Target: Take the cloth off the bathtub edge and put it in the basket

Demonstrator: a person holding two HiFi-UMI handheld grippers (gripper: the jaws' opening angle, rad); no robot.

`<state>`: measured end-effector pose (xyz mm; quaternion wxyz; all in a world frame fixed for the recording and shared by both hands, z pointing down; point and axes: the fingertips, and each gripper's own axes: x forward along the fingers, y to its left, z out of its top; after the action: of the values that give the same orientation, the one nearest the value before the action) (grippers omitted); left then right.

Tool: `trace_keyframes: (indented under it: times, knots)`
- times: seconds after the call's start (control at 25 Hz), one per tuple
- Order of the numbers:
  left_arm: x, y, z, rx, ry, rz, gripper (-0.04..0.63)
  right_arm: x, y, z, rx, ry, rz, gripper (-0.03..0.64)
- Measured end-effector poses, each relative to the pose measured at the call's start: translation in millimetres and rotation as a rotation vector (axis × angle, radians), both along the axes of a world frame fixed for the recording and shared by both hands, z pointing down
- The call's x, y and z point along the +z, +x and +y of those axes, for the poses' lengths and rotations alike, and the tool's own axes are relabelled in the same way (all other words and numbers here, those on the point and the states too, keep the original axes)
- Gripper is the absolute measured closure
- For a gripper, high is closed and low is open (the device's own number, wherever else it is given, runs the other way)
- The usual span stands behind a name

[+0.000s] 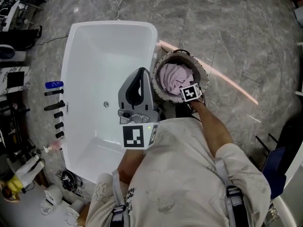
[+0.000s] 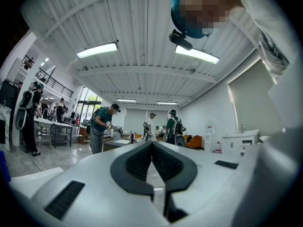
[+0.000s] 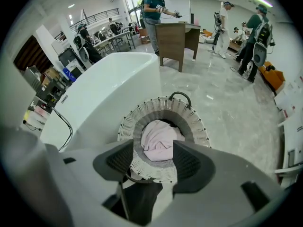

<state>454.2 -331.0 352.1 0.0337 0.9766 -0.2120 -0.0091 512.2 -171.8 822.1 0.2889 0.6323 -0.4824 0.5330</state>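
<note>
over the basket (image 3: 195, 123), right gripper (image 3: 152, 154) nose-down

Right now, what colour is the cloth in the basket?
Pale pink. The cloth lies bunched inside the white woven basket; the right gripper view shows it best.

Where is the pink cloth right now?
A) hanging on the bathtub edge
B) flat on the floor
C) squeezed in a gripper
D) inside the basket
D: the pink cloth lies bunched up inside the round woven basket beside the bathtub, and the right gripper is above it with its jaws apart, not touching it.
</note>
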Motion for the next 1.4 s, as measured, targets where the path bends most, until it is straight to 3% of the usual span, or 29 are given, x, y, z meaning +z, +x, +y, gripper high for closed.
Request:
trace_keyframes:
  times: [0.32,0.48,0.88,1.2,1.4]
  knots:
    - [4,1,-2,0.005,-0.009,0.0,0.592,-25,7,-11,0.025,0.072,0.022,0.371]
    - [7,4,-2,0.011,-0.015,0.001,0.592,-62,19,-31,0.058,0.217,0.057,0.371]
    - [1,8,0,0.03,0.021,-0.005,0.592,-221,66,-45,0.204,0.586,0.211,0.371]
    - [-4,9,3,0.041,0.037,-0.004,0.592,-346,86,-38,0.183,0.796,0.428,0.373]
    - [-9,7,0,0.045,0.049,0.003,0.592,-411,92,-34,0.191,0.919,0.503,0.379]
